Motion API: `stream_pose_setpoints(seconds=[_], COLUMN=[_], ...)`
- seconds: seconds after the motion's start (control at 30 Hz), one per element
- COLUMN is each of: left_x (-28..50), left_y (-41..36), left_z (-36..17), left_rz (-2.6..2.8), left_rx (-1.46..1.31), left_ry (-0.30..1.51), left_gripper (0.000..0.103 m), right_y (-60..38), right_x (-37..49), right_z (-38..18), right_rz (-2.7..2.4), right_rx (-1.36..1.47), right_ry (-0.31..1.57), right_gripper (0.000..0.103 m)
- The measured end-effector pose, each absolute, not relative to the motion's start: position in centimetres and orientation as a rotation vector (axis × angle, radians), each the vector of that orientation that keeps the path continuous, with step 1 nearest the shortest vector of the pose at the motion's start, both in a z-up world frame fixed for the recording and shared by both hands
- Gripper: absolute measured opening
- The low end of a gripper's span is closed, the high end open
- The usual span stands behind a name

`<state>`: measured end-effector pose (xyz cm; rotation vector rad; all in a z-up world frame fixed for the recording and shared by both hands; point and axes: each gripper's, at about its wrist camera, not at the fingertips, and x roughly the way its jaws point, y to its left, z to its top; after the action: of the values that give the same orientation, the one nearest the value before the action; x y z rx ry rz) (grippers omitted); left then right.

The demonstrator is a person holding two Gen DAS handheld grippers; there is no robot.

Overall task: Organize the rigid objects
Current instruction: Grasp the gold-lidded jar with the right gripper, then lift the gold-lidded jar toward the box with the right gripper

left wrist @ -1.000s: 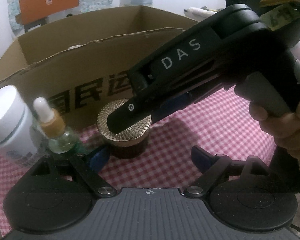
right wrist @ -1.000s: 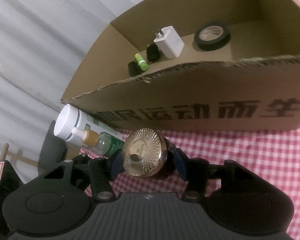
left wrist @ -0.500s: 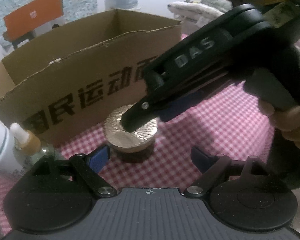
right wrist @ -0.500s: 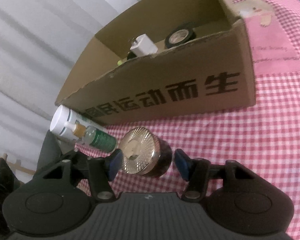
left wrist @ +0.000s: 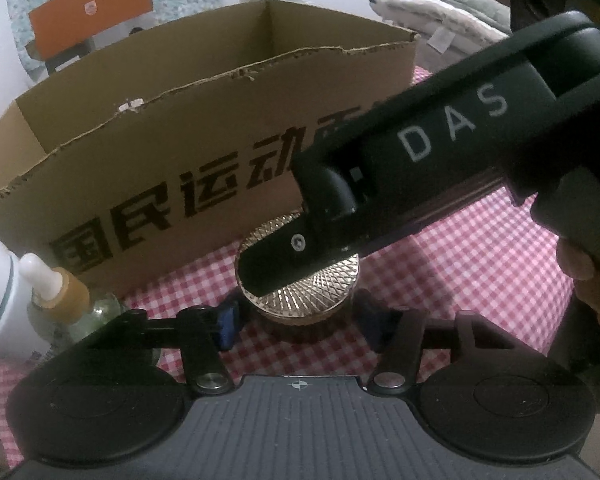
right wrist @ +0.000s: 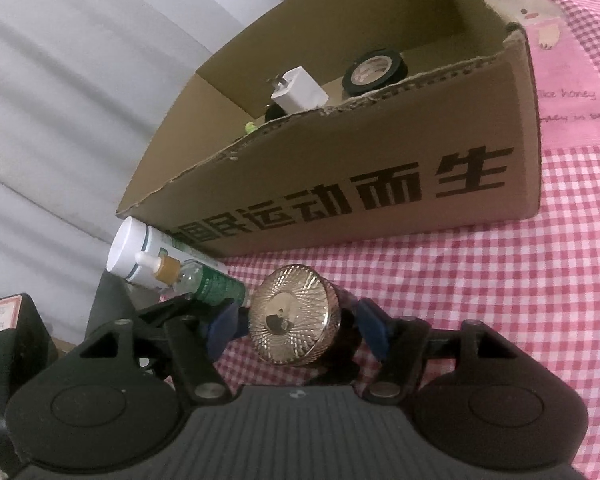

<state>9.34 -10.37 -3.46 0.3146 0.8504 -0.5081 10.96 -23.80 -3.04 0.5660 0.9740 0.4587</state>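
Note:
A brown jar with a ribbed gold lid (left wrist: 320, 292) stands on the pink checked cloth in front of a cardboard box (left wrist: 180, 140). My left gripper (left wrist: 298, 324) is closing, and its blue pads touch the jar's two sides. In the left wrist view the right tool's black housing (left wrist: 440, 140) reaches in from the right, with one finger lying over the lid. In the right wrist view the same jar (right wrist: 292, 320) sits between the pads of my right gripper (right wrist: 298, 330). Those jaws are opening and stand slightly off the jar.
The box (right wrist: 380, 184) holds a white charger (right wrist: 300, 90), a black tape roll (right wrist: 374, 72) and a small green item (right wrist: 251, 127). A white bottle (right wrist: 140, 248) and a dropper bottle (right wrist: 172, 272) stand left of the jar. A person's hand (left wrist: 580, 268) grips the right tool.
The left pads have come in from wide apart to the jar's sides. The right pads, earlier pressed on the jar, have spread. Both views have drifted along the box front.

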Motion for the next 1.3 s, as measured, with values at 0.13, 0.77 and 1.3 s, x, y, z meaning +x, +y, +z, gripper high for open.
stream_pose_setpoints(seconds=[0.13,0.77,1.3], left_x=[9.1,6.2,7.3], left_y=[-10.4,-11.0,-10.9], left_z=[-3.5,-3.3,-3.5], left_rz=[-0.506,-0.516,-0.526], left_rx=[0.311,0.305,0.299], left_ry=[0.854,0.879,0.855], left_gripper=[0.056,0.056,0.066], right_y=[-23.6,-24.2,-24.9], right_x=[10.8,8.5,7.3], right_z=[-3.0,-2.8,-0.5], right_rz=[0.455,0.439,0.347], right_rx=[0.558,0.559,0.447], right_ry=[0.973,0.973,0.867], right_gripper=[0.067,0.058,0.079])
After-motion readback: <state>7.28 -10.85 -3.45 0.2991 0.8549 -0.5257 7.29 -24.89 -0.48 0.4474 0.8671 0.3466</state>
